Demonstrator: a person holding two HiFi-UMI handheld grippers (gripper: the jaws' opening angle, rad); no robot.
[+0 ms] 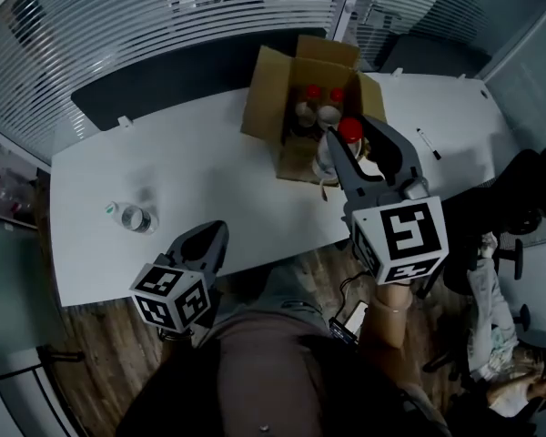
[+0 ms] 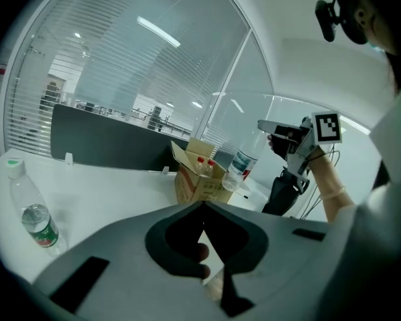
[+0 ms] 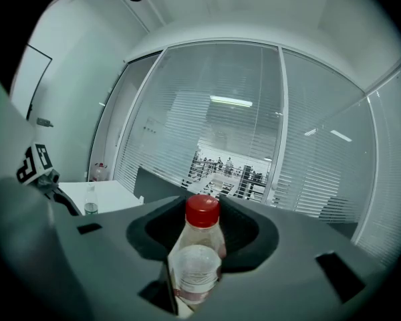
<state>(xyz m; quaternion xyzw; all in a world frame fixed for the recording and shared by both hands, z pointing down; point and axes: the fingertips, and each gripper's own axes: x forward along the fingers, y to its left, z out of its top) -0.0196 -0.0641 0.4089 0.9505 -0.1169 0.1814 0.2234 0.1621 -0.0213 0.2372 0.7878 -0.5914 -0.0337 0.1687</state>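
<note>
While our right gripper (image 1: 350, 135) is pinching a clear, red-capped bottle (image 3: 198, 251) aloft over the cardboard box's (image 1: 271, 85) near edge, we are holding our left gripper (image 1: 209, 237) pressed together, empty, at the table (image 1: 209, 171) edge.

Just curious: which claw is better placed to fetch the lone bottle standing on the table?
The left. The left claw is empty and nearest the green-capped bottle; the right claw grips a red-capped bottle by the box.

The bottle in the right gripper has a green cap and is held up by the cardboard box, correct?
No: the bottle in the right gripper has a red cap, not green; the right gripper view shows it. It is held up by the cardboard box.
</note>
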